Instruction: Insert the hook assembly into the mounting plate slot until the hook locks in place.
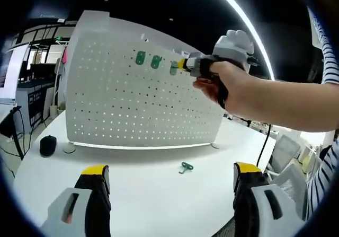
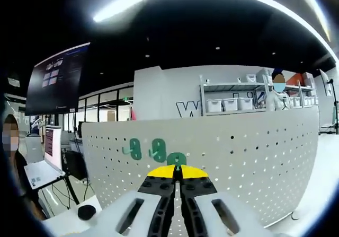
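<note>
Standing upright toward the far edge of the white worktop [image 1: 159,194], the perforated mounting plate [image 1: 132,99] spans most of the table's width, its base leaving a broad bare strip of tabletop between it and the near edge. Two green hooks [image 1: 140,58] [image 1: 155,62] already hang side by side in its upper row. A third green hook [image 2: 176,159] sits against the plate just to their right, at the tips of the right gripper [image 2: 177,169]. In the right gripper view that gripper's yellow-tipped jaws are drawn together with only a thin seam between them, pinched on this hook and pressed close to the plate's face.

From the left gripper view, the right gripper [image 1: 185,64] is carried by a person's hand [image 1: 222,86], the forearm reaching in level from the right edge and the wrist held straight, tool pointing at the plate's upper row. A striped sleeve [image 1: 329,51] shows at the right border.

The left gripper [image 1: 172,178] hangs back low over the near part of the worktop, jaws spread wide apart with nothing between them. One spare green hook [image 1: 185,167] lies loose on the table ahead of it, well clear of the plate's base. A small black round object [image 1: 47,145] rests by the plate's left end, near the worktop's left edge.
</note>
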`<state>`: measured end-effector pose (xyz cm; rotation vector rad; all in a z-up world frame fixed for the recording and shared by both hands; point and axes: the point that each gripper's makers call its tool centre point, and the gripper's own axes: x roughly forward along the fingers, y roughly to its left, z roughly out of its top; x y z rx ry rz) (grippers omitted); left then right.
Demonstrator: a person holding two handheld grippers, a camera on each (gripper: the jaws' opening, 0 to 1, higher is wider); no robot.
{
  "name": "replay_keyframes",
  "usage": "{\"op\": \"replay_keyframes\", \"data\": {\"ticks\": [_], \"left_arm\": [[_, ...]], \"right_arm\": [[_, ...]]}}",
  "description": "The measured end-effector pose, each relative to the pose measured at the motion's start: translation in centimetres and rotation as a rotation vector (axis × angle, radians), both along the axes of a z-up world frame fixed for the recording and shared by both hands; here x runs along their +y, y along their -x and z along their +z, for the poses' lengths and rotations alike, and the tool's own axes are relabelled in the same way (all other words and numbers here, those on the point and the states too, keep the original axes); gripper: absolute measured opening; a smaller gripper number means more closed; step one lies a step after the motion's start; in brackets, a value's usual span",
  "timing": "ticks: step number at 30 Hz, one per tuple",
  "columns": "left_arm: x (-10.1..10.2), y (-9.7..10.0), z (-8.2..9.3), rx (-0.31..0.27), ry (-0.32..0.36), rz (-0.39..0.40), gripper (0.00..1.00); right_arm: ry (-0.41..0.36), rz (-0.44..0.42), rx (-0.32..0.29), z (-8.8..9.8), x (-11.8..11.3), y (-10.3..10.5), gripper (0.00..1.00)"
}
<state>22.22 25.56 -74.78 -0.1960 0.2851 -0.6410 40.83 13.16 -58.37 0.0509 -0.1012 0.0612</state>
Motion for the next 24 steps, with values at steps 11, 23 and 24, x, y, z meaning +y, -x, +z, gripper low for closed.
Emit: {"op": "replay_keyframes", "data": {"ticks": [11,23,24], "left_arm": [[-0.1,0.1,-0.2,0.015,0.003,-0.008,0.98],[0.0,0.1,-0.6,0.030,-0.007,-0.004,0.97],[0.0,0.1,-0.6,0.031,-0.008,-0.004,0.97]], "right_arm": [[0.015,-0.038,-0.040,1.7,-0.7,-1.9,0.00],[0.022,-0.078,-0.053,1.7,-1.3,-3.6,0.00],[0.021,-0.080,-0.052,1.7,-1.3,-3.6,0.00]]}}
